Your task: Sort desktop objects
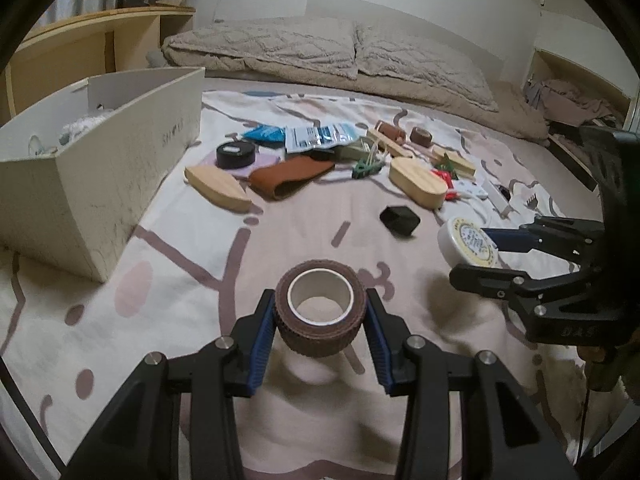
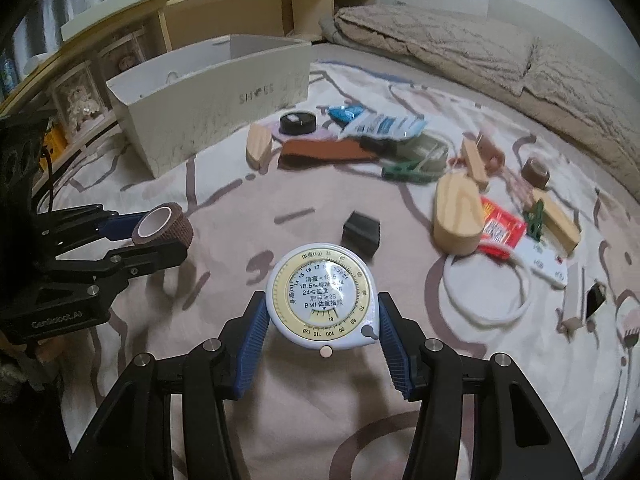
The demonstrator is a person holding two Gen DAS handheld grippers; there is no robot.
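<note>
Bedspread below, the left gripper [image 1: 320,322] clamps a light, soft brown bandage roll [image 1: 320,312] across its sides, while the right gripper [image 2: 322,326] pinches a rigid, smooth BMI tape measure [image 2: 322,302] by its edges.

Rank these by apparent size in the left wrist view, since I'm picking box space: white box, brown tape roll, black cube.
1. white box, clearly largest.
2. brown tape roll, though nearness to the camera inflates it.
3. black cube; true order against the roll is unsure.

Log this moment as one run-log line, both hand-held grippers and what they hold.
left hand-held gripper: shut on brown tape roll | right hand-held gripper: shut on BMI tape measure | both off bedsheet | shoe box: open
</note>
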